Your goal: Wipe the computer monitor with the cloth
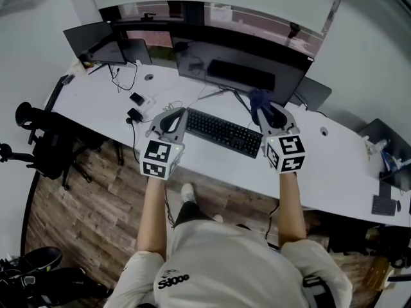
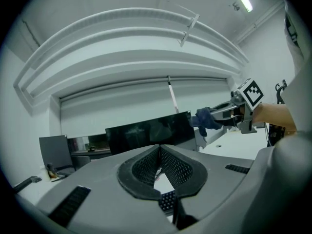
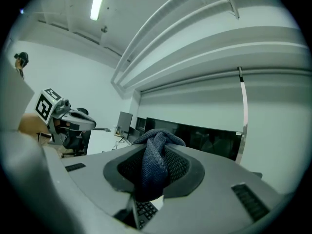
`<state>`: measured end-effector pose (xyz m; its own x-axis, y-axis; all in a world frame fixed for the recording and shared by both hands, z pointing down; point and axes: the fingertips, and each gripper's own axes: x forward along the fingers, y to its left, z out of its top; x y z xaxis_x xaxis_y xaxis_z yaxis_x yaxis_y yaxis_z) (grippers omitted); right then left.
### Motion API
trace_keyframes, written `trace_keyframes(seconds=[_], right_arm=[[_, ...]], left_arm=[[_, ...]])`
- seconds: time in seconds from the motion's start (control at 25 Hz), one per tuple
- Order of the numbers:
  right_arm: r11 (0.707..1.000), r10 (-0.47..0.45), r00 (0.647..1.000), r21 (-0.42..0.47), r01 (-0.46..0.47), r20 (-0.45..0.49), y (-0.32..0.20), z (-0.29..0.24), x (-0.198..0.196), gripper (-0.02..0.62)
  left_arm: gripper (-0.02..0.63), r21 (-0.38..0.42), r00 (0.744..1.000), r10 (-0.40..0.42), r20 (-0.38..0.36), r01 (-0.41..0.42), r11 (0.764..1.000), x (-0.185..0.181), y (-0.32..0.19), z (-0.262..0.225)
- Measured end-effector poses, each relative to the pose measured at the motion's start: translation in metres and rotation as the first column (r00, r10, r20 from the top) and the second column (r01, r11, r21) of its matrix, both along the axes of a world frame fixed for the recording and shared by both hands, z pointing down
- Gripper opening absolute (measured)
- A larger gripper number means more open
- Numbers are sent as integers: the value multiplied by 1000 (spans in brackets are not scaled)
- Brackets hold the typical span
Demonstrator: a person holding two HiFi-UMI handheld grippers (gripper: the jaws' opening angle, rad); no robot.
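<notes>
Cloth: a dark blue knitted cloth (image 3: 155, 162), bunched into a wad and pinched in the right gripper (image 3: 157, 143). It is held up above the far half of the tabletop, in front of the right end of the screen.

Right gripper: its jaws are closed onto the cloth. A thick fold sits between the pads and a lump stands out past the tips.

Left gripper: the left gripper (image 2: 159, 150) has its pads meeting at the tips with nothing between them. It hangs over the near half of the tabletop, by the left end of the keyboard.

Monitor: a wide black flat computer monitor (image 1: 239, 66) stands in the middle of the white tabletop (image 1: 334, 165), along its far edge. The screen is dark.

Keyboard: a black slab keyboard (image 1: 221, 132) lies between the two grippers, nearer the front edge.

Done so far: the cloth is picked up and raised to screen height.

Contact: in the left gripper view the cloth shows just off the monitor's right edge. It seems apart from the glass, though I cannot tell for certain.

Left to do: by my judgement, nearly all of it. The cloth has to be pressed flat to the screen and swept across its full width. No view shows which part of the screen is already clean.
</notes>
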<state>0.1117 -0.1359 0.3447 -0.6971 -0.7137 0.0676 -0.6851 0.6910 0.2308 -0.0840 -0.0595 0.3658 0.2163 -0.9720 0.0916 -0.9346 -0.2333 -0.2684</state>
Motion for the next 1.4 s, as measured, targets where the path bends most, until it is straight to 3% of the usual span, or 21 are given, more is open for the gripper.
trace_keyframes(seconds=[0.52, 1.4], right_arm=[[998, -10, 1000, 57, 12, -26, 48, -9, 22, 77], [993, -86, 996, 75, 87, -23, 67, -9, 12, 75]], left_arm=[[18, 29, 998, 51, 40, -52, 998, 40, 35, -16], [18, 20, 1000, 8, 26, -8, 1000, 39, 40, -16]])
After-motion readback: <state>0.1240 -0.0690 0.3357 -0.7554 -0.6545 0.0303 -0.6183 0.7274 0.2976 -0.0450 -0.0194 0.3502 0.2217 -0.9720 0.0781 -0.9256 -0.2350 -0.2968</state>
